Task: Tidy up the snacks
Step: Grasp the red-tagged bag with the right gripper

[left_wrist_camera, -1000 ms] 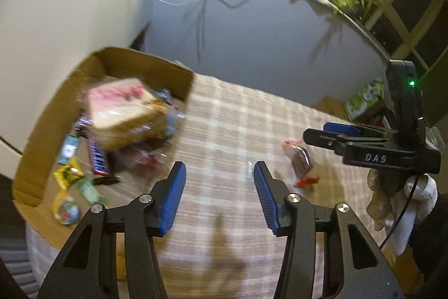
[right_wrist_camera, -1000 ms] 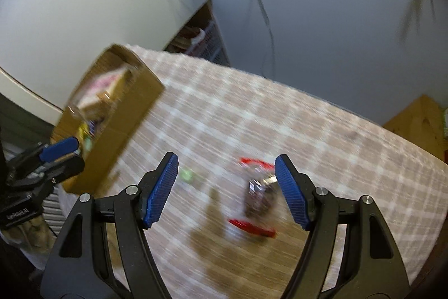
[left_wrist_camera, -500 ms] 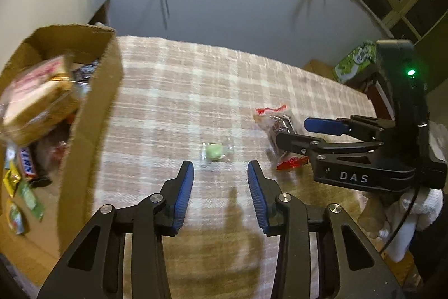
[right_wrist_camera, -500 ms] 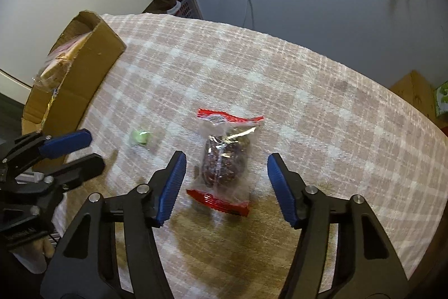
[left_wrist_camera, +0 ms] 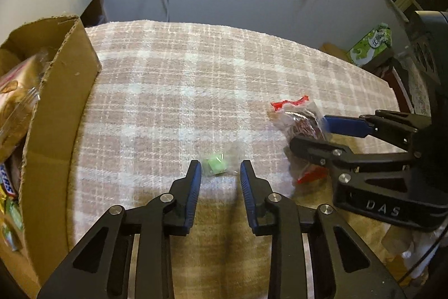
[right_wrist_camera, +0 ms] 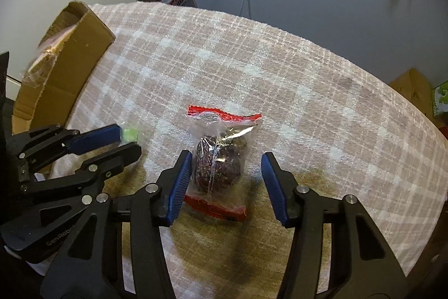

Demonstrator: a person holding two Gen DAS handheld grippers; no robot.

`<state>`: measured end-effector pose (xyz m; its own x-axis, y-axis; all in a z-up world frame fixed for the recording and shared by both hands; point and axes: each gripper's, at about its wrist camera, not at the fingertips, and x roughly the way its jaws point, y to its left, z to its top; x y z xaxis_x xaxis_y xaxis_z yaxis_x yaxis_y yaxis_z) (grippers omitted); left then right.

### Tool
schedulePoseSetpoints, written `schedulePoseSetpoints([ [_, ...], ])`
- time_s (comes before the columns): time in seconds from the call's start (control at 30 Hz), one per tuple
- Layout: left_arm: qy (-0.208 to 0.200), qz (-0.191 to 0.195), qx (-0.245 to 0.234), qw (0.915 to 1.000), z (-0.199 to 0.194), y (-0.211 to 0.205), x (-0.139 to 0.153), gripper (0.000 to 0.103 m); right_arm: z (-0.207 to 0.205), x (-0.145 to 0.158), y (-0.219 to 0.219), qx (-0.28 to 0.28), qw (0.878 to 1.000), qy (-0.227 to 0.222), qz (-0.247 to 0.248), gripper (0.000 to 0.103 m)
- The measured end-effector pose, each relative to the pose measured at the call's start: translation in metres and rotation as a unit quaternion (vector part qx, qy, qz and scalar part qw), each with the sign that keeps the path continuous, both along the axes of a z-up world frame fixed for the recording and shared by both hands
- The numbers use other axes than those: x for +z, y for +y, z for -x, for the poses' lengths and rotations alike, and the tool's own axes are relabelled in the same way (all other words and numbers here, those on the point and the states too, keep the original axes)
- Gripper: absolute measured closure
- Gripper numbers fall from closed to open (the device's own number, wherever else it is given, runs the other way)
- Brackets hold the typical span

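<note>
A small green candy (left_wrist_camera: 215, 165) in a clear wrapper lies on the checked tablecloth (left_wrist_camera: 173, 91). My left gripper (left_wrist_camera: 219, 173) points down over it with its jaws closing; the candy sits between the tips and the pads stand just clear of it. A clear packet with red ends and a dark chocolate ball (right_wrist_camera: 218, 164) lies to the right. My right gripper (right_wrist_camera: 226, 167) straddles it, jaws closing: the left pad brushes the packet, the right pad is apart. The open cardboard box (left_wrist_camera: 61, 102) at the left holds a bread packet (left_wrist_camera: 14, 91) and several small snacks.
The box wall (right_wrist_camera: 84, 52) stands close to the left of both grippers. The two grippers (right_wrist_camera: 130, 140) (left_wrist_camera: 308, 133) work side by side, near each other. A green carton (left_wrist_camera: 369, 46) and a brown box (right_wrist_camera: 411, 86) sit beyond the table's right edge. Cables hang on the wall.
My left gripper swung right from over the box and sank over the green candy, its jaws narrowing. The right gripper sank over the chocolate packet and its jaws narrowed too.
</note>
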<state>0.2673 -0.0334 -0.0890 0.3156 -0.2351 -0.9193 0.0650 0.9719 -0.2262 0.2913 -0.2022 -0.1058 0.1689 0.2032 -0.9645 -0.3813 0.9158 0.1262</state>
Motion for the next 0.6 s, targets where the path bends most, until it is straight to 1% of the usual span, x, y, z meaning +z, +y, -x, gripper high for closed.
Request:
schedulePoseSetpoints([
  [0.17, -0.006, -0.010, -0.006, 0.9999, 0.001, -0.001, 0.000, 0.076, -0.001, -0.006, 0.007, 0.004, 1.000, 0.003, 0.010, 0.057],
  [0.23, -0.007, -0.009, -0.005, 0.9999, -0.001, -0.002, 0.000, 0.077, 0.001, -0.005, 0.010, 0.009, 1.000, -0.001, 0.021, 0.064],
  [0.4, -0.007, -0.007, 0.000, 1.0000, -0.004, -0.006, -0.003, 0.080, 0.001, -0.005, 0.015, 0.013, 1.000, -0.004, 0.025, 0.066],
  [0.6, -0.007, -0.001, 0.007, 0.9999, 0.000, 0.004, 0.002, 0.081, 0.004, -0.002, 0.008, 0.015, 1.000, -0.009, 0.021, 0.066],
])
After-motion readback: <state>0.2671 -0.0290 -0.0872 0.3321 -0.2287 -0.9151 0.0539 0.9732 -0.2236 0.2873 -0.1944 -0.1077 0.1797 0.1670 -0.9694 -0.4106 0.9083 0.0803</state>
